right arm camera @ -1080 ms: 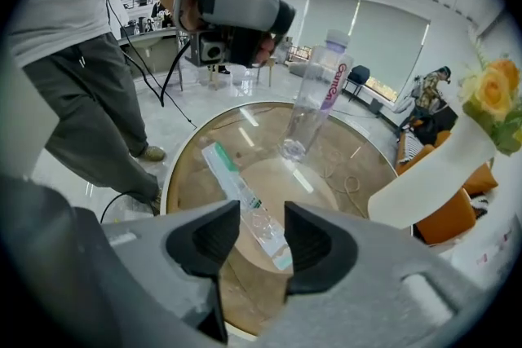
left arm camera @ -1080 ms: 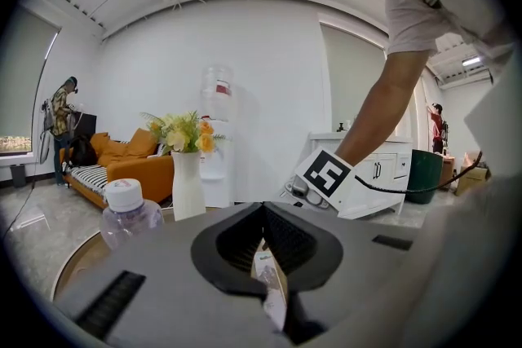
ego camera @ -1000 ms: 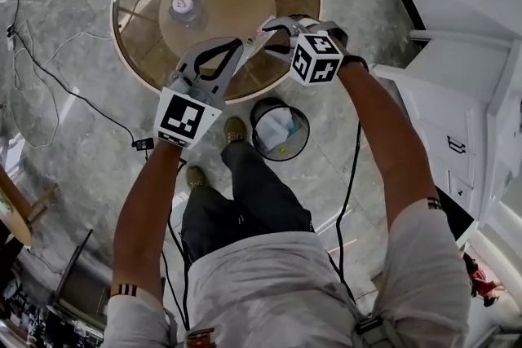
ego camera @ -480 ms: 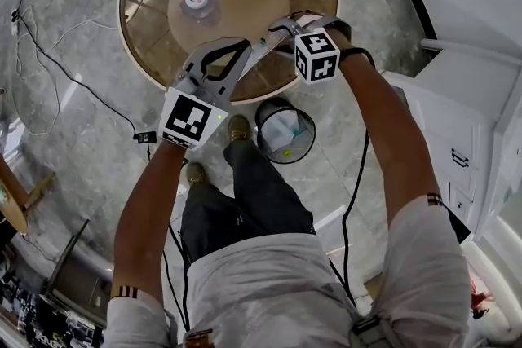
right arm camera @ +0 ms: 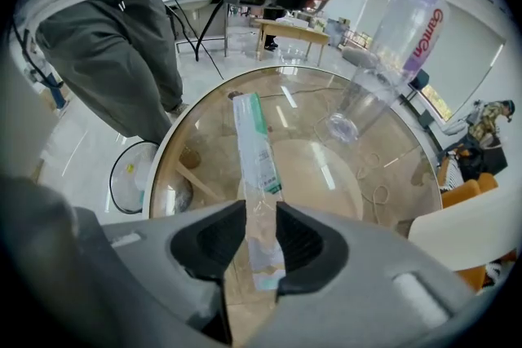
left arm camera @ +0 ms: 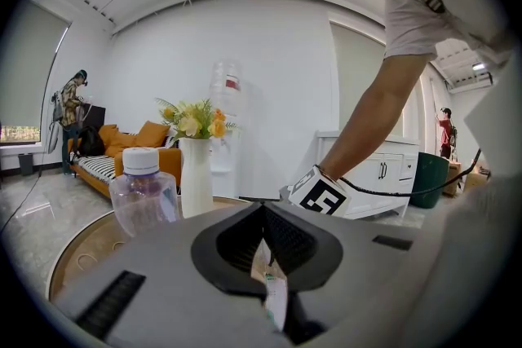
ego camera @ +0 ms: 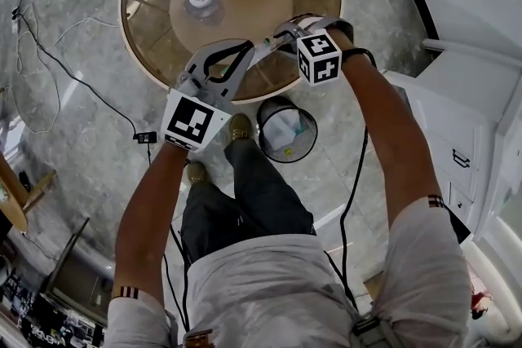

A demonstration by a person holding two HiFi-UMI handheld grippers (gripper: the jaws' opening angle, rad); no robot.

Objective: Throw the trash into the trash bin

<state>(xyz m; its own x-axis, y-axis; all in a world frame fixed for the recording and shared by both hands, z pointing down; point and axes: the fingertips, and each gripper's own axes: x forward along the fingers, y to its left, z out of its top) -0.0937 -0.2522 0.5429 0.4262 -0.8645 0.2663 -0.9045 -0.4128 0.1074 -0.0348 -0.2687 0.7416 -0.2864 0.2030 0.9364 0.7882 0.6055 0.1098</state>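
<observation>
Passing the wrapper (right arm camera: 256, 151) claw to claw over the round glass worktop (ego camera: 155, 24), by the look of it. Left claw (left arm camera: 263, 209) is pinched tight on 1 end of the wrapper. Right claw (right arm camera: 261, 212) points steeply down with the strip running through its gap. Its jaws have just been closing and now stand narrow, with the strip filling the gap, but I see no firm pinch yet. So the wrapper hangs between the 2 claws above the worktop edge, not over the trash bin (ego camera: 273, 103).

To do it well:
- Finish the right claw's squeeze on the flat of the film, not its edges. Thin film will likely slip or crumple.
- Left lets go only once right has it.
- Carry it past the worktop edge to the bin, which sits on the floor just beside the worktop.
- Open low over the mouth, since light film may drift.

Containers:
- Bin: open top, some white paper or wrappers and 1 small yellow bit inside, room left.
- Bottle (left arm camera: 144, 191) on the worktop: capped, clear, contents can't be told.
- White vase (left arm camera: 196, 175): yellow flowers.
</observation>
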